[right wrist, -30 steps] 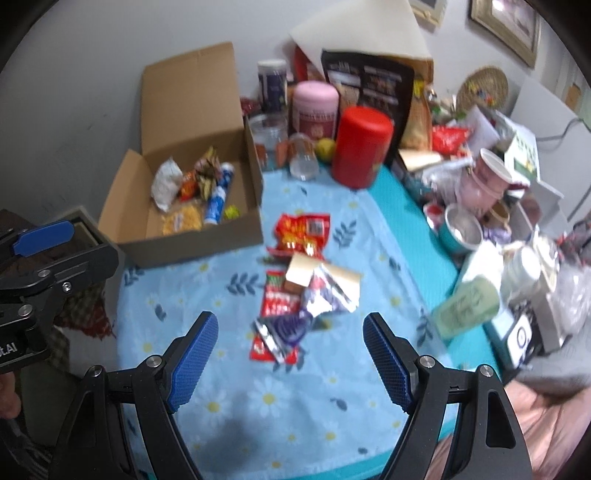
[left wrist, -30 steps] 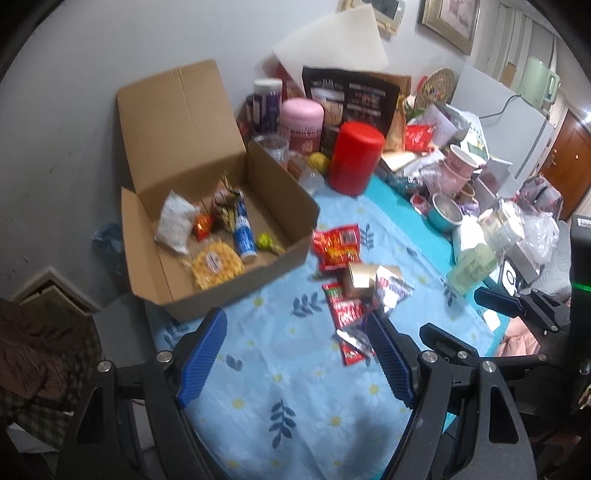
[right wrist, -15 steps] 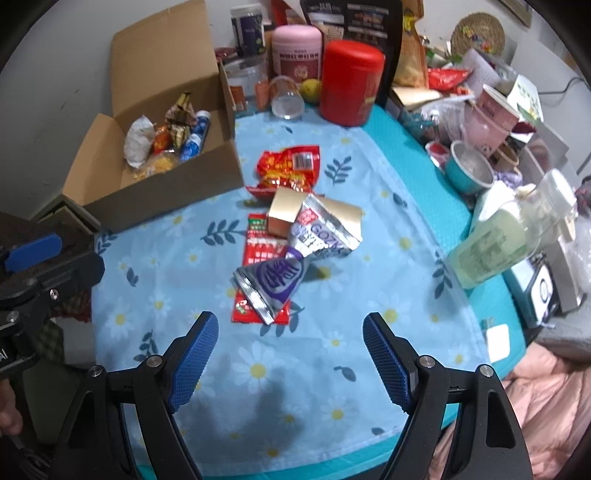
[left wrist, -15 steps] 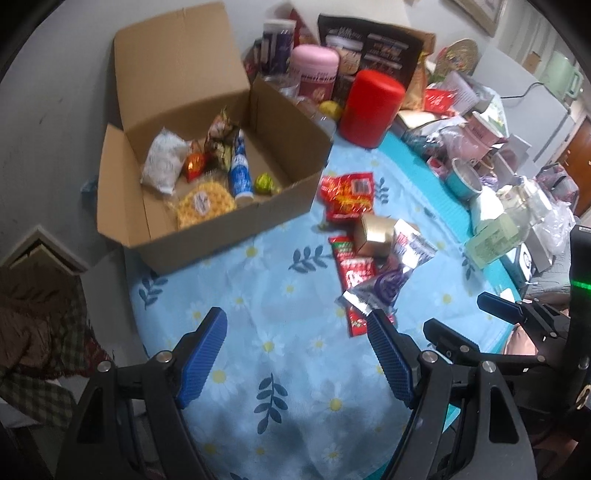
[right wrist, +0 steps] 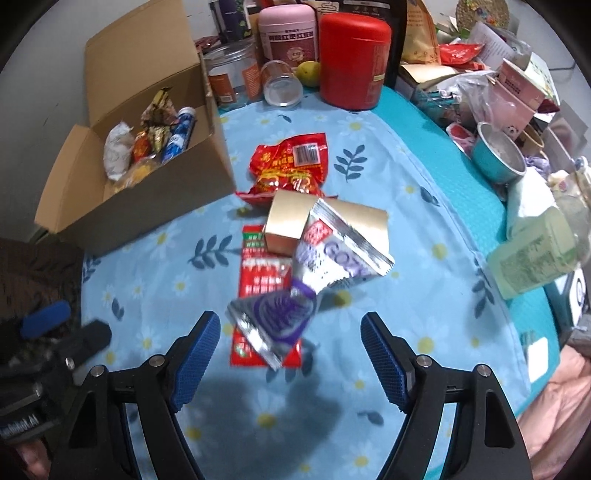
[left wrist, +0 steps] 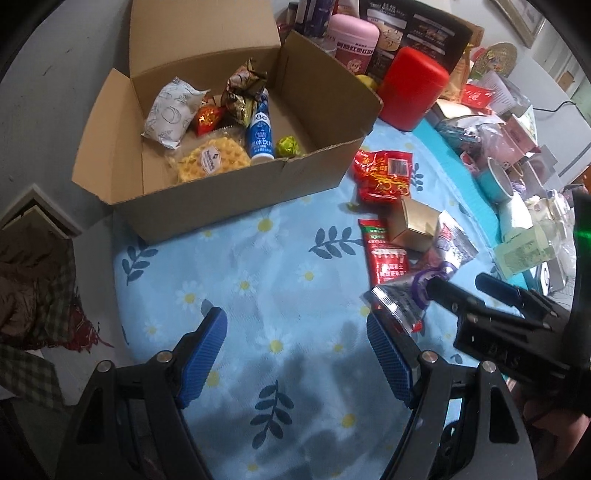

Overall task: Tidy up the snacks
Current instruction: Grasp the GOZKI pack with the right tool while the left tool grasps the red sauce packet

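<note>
An open cardboard box (left wrist: 229, 195) (right wrist: 147, 195) holds several snacks, among them a white bun pack (left wrist: 170, 110) and a blue tube (left wrist: 260, 129). Loose on the flowered tablecloth (left wrist: 258, 280) lie a red bag (right wrist: 291, 166), a gold box (right wrist: 286, 221), a silver wrapper (right wrist: 336, 254), a flat red packet (right wrist: 262, 273) and a silver-purple packet (right wrist: 273, 321). My right gripper (right wrist: 290, 321) hovers over that purple packet, its jaws closing but the pads clear of it. My left gripper (left wrist: 293, 321) is open above bare cloth, in front of the box.
Behind the snacks stand a red canister (right wrist: 354, 59), a pink canister (right wrist: 288, 33) and clear jars (right wrist: 236, 74). A teal bowl (right wrist: 498, 155), a pale green bottle (right wrist: 535, 254) and other clutter crowd the right side. Plaid cloth (left wrist: 33, 295) hangs left of the table.
Both grippers have come down toward the tablecloth, so the box and the loose snacks look larger. The right gripper is now close over the silver-purple packet.
</note>
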